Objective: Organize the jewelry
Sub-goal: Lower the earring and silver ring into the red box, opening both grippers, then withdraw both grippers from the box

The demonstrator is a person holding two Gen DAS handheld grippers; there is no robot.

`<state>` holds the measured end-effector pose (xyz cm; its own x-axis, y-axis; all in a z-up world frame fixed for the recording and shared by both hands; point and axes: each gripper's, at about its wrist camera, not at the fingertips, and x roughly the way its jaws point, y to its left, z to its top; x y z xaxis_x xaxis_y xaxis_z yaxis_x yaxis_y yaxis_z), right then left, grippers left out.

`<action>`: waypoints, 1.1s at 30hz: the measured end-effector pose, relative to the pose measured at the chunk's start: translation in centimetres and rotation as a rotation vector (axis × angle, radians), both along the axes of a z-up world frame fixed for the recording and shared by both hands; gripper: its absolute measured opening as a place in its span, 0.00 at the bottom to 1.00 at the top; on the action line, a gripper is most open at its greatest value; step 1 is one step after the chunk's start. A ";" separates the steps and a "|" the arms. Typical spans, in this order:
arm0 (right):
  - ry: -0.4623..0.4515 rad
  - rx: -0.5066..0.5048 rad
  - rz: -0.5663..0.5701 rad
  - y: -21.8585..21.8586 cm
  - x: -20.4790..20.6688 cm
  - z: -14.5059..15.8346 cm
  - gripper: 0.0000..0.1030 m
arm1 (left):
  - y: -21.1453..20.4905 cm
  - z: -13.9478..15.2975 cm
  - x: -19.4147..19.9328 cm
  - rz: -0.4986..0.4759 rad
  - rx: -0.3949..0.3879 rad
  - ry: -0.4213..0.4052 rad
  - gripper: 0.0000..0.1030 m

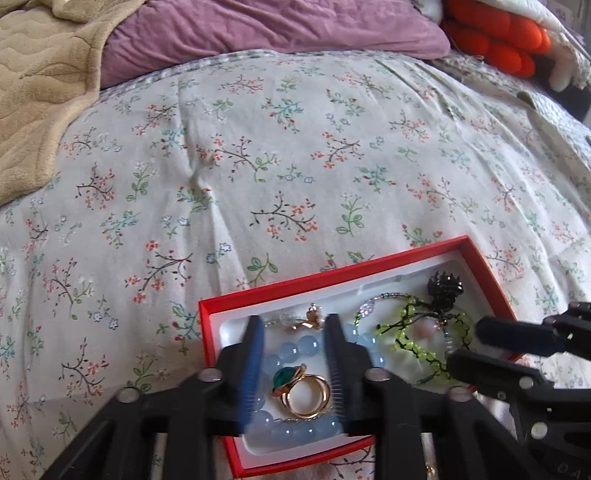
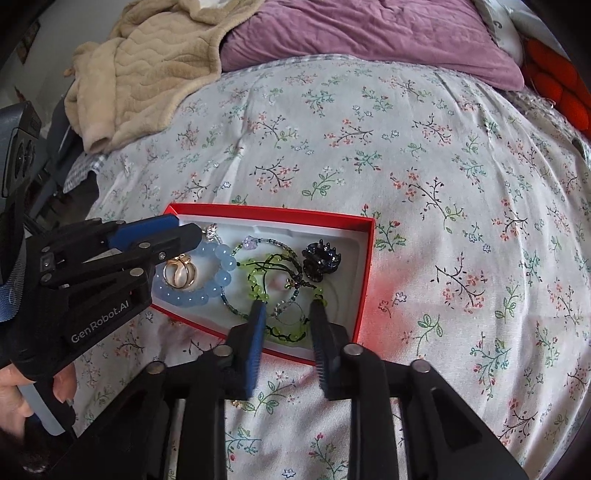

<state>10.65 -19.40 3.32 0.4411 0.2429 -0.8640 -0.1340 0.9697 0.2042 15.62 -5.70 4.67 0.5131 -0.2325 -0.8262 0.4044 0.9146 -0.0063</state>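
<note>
A floral bedspread covers the bed, with a purple pillow and a beige blanket at the far end and an orange cushion at the far right. A red box with a white liner lies on the bedspread in the near part of the scene. The left gripper hangs over the box's left half, jaws apart and holding nothing. The right gripper hangs over the near edge, likewise parted and empty. Inside, a blue bead bracelet circles a gold ring. Right of it lie a green bead bracelet and a black hair clip.
</note>
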 end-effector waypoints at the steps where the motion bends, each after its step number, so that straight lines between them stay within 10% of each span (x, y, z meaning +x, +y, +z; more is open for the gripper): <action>1: -0.001 0.002 0.002 0.0 0.0 0.0 0.38 | 0.1 0.1 0.0 0.004 0.003 -0.003 0.39; 14: -0.045 -0.011 -0.004 -0.6 -1.6 2.1 0.58 | 3.5 2.2 -2.2 0.074 0.013 -0.035 0.82; 33: -0.073 -0.072 0.005 -0.5 -7.2 3.3 0.75 | 6.7 0.2 -9.4 0.174 0.107 0.010 0.94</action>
